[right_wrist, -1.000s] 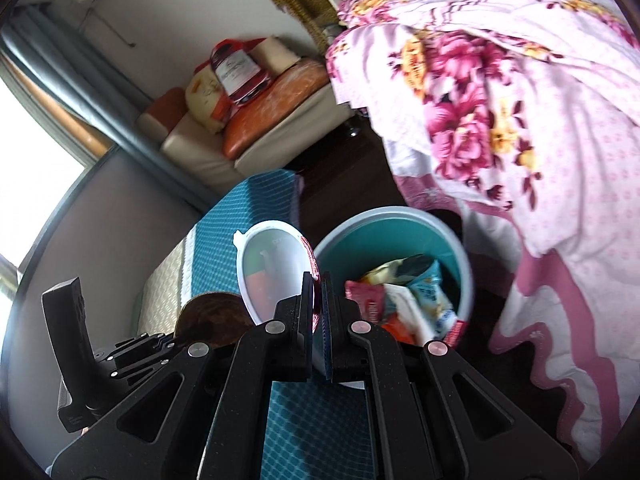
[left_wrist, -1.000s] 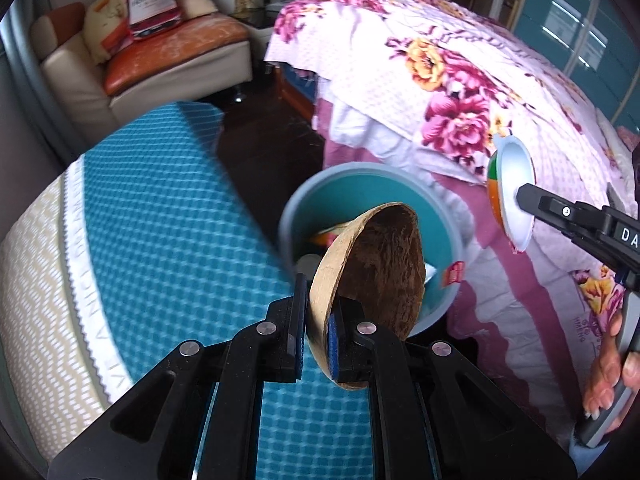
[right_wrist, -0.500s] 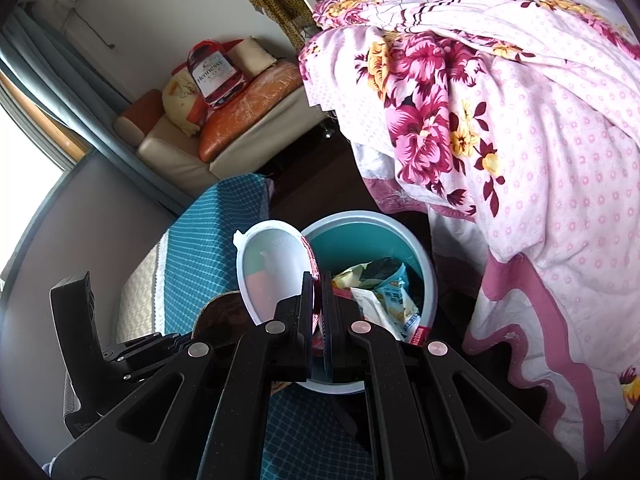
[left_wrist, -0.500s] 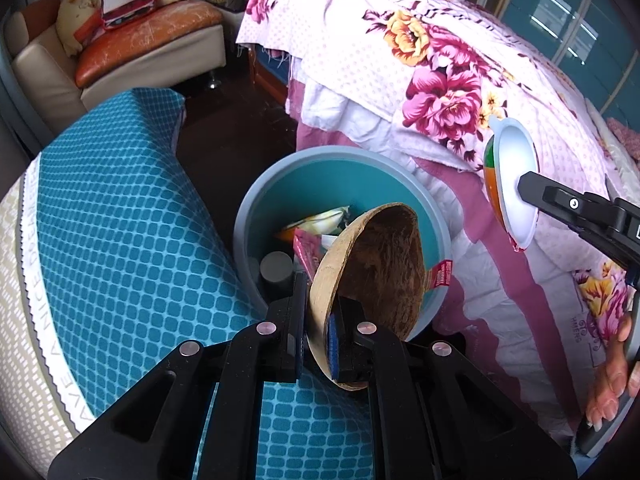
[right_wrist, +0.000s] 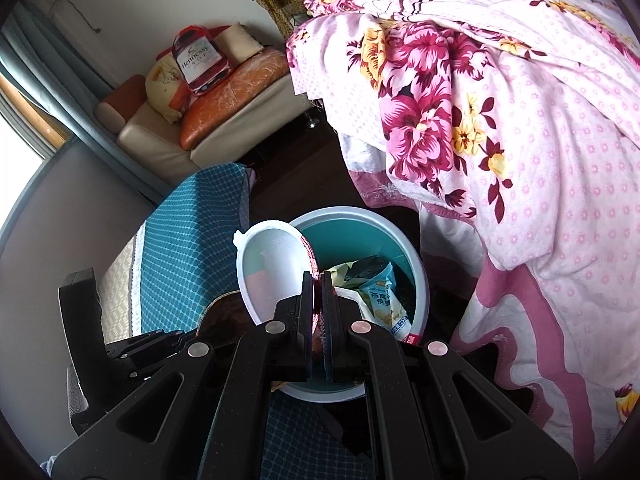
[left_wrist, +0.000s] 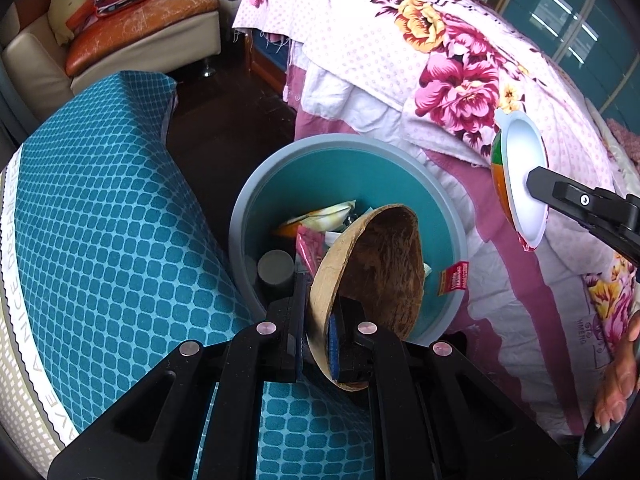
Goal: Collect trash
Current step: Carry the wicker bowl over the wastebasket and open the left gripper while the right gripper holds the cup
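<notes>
Brown coconut shell (left_wrist: 372, 276): clamped in left gripper (left_wrist: 320, 344), now directly over teal bin (left_wrist: 340, 148), closer than before. White cup (right_wrist: 272, 268): clamped in right gripper (right_wrist: 318, 320), beside rim. Release likely next.

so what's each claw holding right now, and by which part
Left claw pinches the coconut shell half by its rim; right claw pinches the white plastic cup by its rim.

The bin (left_wrist: 448, 216) stands on the floor between the quilted mat (left_wrist: 104, 224) on its left and the bed (left_wrist: 460, 64) on its right (wrappers (right_wrist: 380, 296) inside), sofa (left_wrist: 132, 36) behind.
</notes>
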`<action>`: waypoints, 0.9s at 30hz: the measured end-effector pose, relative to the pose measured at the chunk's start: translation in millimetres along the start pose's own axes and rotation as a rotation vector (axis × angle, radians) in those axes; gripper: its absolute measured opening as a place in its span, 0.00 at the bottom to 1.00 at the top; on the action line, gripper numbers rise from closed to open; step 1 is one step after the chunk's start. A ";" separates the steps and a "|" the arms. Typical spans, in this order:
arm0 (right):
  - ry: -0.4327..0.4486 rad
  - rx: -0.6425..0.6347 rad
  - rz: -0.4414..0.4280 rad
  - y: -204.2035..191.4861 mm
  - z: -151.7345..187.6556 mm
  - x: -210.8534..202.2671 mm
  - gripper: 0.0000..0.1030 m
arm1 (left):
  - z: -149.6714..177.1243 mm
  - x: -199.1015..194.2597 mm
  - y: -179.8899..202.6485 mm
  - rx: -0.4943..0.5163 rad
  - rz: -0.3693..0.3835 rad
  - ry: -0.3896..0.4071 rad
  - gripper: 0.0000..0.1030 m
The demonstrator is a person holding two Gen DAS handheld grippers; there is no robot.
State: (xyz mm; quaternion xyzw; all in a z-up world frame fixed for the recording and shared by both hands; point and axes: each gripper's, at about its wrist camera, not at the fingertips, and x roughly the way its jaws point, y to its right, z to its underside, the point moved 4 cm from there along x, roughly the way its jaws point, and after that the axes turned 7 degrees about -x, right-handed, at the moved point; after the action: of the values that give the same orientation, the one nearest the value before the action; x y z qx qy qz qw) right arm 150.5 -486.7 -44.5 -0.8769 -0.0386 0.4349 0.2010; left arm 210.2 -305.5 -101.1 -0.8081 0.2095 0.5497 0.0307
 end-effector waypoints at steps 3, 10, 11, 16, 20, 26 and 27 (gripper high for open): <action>-0.003 -0.002 0.007 -2.3 -0.5 2.2 0.04 | 0.3 2.7 -1.3 0.000 0.005 -0.007 0.10; -0.009 -0.010 0.020 -6.6 0.3 5.6 0.04 | 0.2 0.7 -7.1 -0.029 0.013 0.003 0.45; -0.011 -0.011 0.022 -7.4 1.1 6.3 0.04 | 0.0 -3.4 -8.7 -0.033 0.001 0.023 0.54; -0.012 -0.017 0.024 -12.7 0.1 5.0 0.04 | -0.3 -23.5 -14.1 -0.058 0.003 0.079 0.84; -0.005 -0.025 0.025 -16.6 0.9 3.0 0.04 | 2.6 -36.0 -21.3 -0.084 -0.007 0.105 0.87; -0.001 -0.039 0.029 -26.2 2.4 -1.1 0.04 | 10.3 -46.1 -32.7 -0.107 -0.028 0.110 0.88; -0.004 -0.042 0.028 -28.9 3.4 -0.5 0.04 | 11.7 -47.6 -34.9 -0.112 -0.031 0.111 0.88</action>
State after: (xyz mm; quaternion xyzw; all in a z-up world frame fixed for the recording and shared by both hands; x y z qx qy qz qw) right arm 150.6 -459.2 -34.8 -0.8806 -0.0355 0.4383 0.1765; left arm 198.2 -256.0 -69.2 -0.8408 0.1671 0.5146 -0.0177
